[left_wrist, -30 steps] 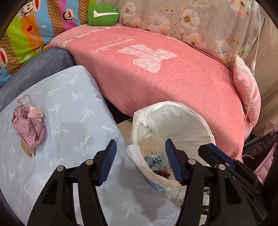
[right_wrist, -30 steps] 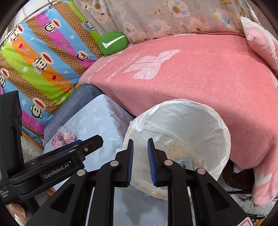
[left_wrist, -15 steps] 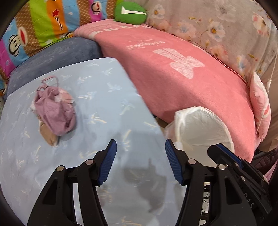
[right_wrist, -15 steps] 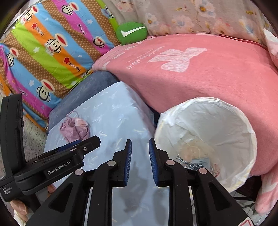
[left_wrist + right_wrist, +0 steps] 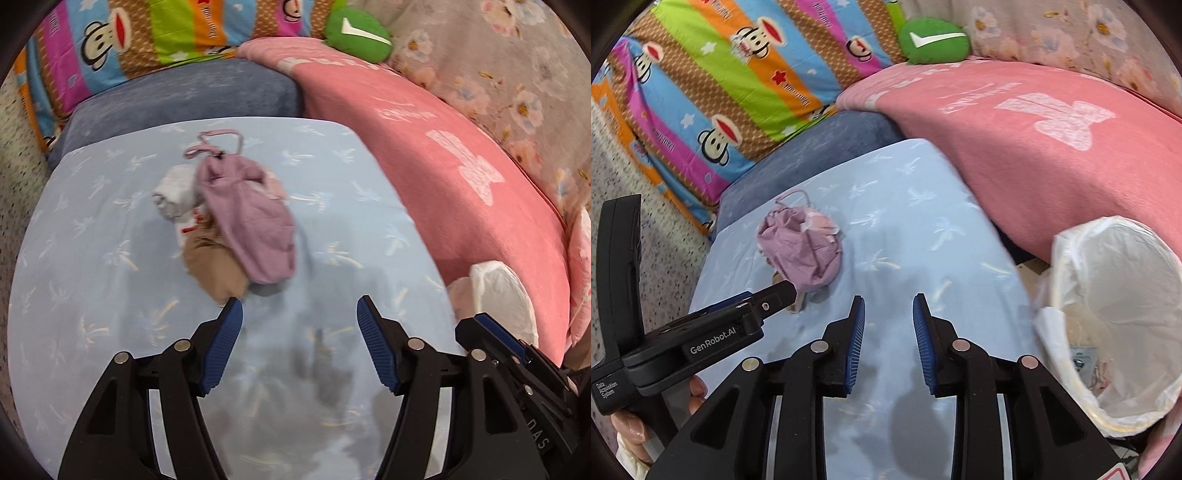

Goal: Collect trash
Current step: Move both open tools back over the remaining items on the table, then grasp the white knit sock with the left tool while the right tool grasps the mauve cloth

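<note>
- A pale blue surface [image 5: 110, 266] printed with palm trees fills the foreground, backed by a pink fleece blanket [image 5: 461, 192], a striped monkey-print quilt [image 5: 713, 92] and a round green cushion [image 5: 932, 40] with a white tick.
- A second ago both views looked down into the white-lined round trash bin [image 5: 1115, 306]; now the bin sits at the right edge of each view and the surface lies under the tongs.
- The crumpled mauve cloth mask [image 5: 251, 225], lying on a white wad and a tan scrap of paper, has come from the far left to near the centre of the left view.
- The left tongs [image 5: 299, 321] stand released and are widening, nothing between them; the mask pile lies just ahead, its tan scrap close to the left fingertip.
- The right tongs [image 5: 888, 317] are parting, empty; the mask lies ahead to their left.
</note>
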The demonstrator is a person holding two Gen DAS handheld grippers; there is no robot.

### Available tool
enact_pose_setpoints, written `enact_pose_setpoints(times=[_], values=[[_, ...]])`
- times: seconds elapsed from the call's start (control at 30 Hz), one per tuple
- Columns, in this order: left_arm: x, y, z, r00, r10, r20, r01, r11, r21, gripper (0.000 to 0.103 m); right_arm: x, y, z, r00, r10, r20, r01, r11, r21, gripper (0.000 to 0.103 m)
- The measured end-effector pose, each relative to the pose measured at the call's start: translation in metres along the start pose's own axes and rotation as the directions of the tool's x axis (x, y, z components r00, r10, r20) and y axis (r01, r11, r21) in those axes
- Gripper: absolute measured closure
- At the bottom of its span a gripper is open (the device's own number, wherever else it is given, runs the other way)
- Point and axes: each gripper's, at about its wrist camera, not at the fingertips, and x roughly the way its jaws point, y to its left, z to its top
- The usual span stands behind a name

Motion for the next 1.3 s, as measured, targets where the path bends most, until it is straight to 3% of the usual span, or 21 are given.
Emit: enact_pose_setpoints(times=[0.43, 0.57, 0.93, 1.1, 1.2, 1.3], values=[[0.018, 0.091, 0.027, 0.997, 0.073, -0.006, -0.073, 0.988, -0.134, 0.035, 0.077, 0.076, 0.019, 0.996, 0.048, -0.082, -0.055, 0.995, -0.087, 0.066], [0.026, 0.109, 0.041, 0.997, 0.073, -0.001, -0.072, 0.983, -0.169, 0.027, 0.098, 0.089, 0.03, 0.994, 0.058, -0.093, -0.066, 0.993, -0.094, 0.062], [0.064, 0.126, 0.071, 0.999, 0.049, -0.014, -0.05, 0.983, -0.176, 0.027, 0.146, 0.103, 0.052, 0.991, 0.063, -0.116, -0.073, 0.994, -0.081, 0.062], [0.081, 0.131, 0.075, 1.0, -0.003, -0.027, -0.002, 0.984, -0.181, 0.027, 0.158, 0.103, 0.054, 0.99, 0.067, -0.127, -0.077, 0.994, -0.074, 0.062], [0.087, 0.133, 0.075, 0.998, -0.044, -0.038, 0.036, 0.982, -0.184, 0.038, 0.164, 0.102, 0.053, 0.988, 0.071, -0.138, -0.081, 0.994, -0.067, 0.066], [0.088, 0.135, 0.073, 0.995, -0.093, -0.047, 0.082, 0.976, -0.203, 0.052, 0.167, 0.102, 0.049, 0.985, 0.081, -0.154, -0.092, 0.994, -0.062, 0.081]])
